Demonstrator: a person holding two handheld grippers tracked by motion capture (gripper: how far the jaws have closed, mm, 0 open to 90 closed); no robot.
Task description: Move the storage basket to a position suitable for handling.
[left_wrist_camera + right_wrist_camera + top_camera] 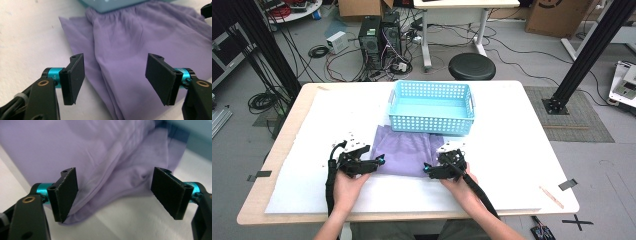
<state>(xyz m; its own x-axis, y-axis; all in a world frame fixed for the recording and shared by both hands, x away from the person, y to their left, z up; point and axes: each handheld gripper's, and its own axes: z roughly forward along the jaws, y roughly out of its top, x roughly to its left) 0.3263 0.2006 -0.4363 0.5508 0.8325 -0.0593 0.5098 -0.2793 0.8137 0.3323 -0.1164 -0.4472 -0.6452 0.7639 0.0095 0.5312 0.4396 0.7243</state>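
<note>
From the high view, the purple cloth (404, 151) lies flat on the white worktop (512, 150), between the left hand-held gripper (377, 161) and the right hand-held gripper (428, 169), each poised at one of its near corners; the likely step is pinching those corners to fold or lift the fabric. Just beyond both tools stands the blue basket (432, 108), its near wall resting on the cloth's far edge, so a hasty pull toward the person could drag or tip it; lifting gently suits better. A small wooden stick (551, 196) lies well off to the right hand-held gripper's outer side, out of the way. In the left gripper view, the left hand-held gripper (115, 77) stands spread wide, the cloth (140, 50) ahead and beneath its gap, with a long fold running between the jaws; closing on that doubled edge should give a firm hold. In the right gripper view, the right hand-held gripper (115, 195) is likewise spread, the cloth's (100, 157) rumpled corner sitting just ahead of its left jaw; it should advance slightly so both pads catch fabric rather than bare worktop.
</note>
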